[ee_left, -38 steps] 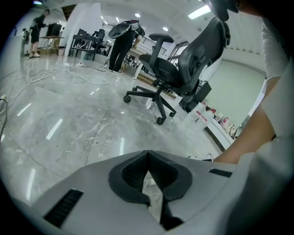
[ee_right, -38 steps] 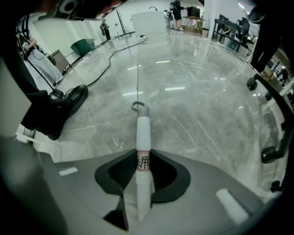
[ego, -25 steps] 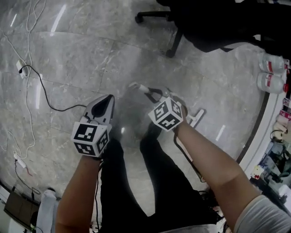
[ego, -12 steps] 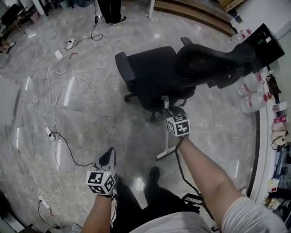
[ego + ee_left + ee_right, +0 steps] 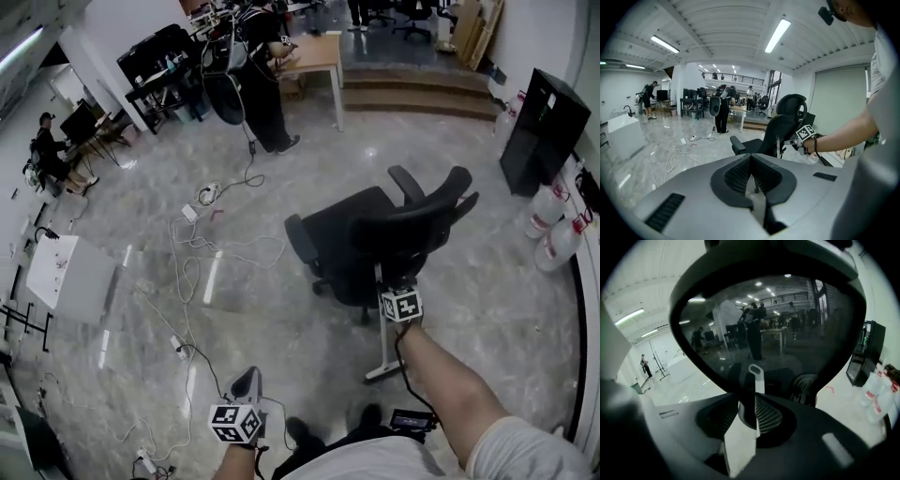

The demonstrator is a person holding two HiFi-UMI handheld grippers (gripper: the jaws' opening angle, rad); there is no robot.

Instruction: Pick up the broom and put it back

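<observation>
the white long-handled broom [image 5: 755,380] shows only its upper handle in the right gripper view; all beyond is dimmed through the black mesh office chair back [image 5: 797,319]; far-off people [image 5: 645,364] are too small to tell.

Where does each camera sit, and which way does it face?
Head view: on the person's head, facing down at the floor, office chair, both arms, left hand-held gripper, right hand-held gripper.
Left gripper view: on the left hand-held gripper, facing across the room; its shut jaws and the right forearm show.
Right gripper view: on the right hand-held gripper, facing the chair back; the broom stands between jaws that have just been opening; no body shows.
Shared: head and left gripper views both show chair and right forearm.
</observation>
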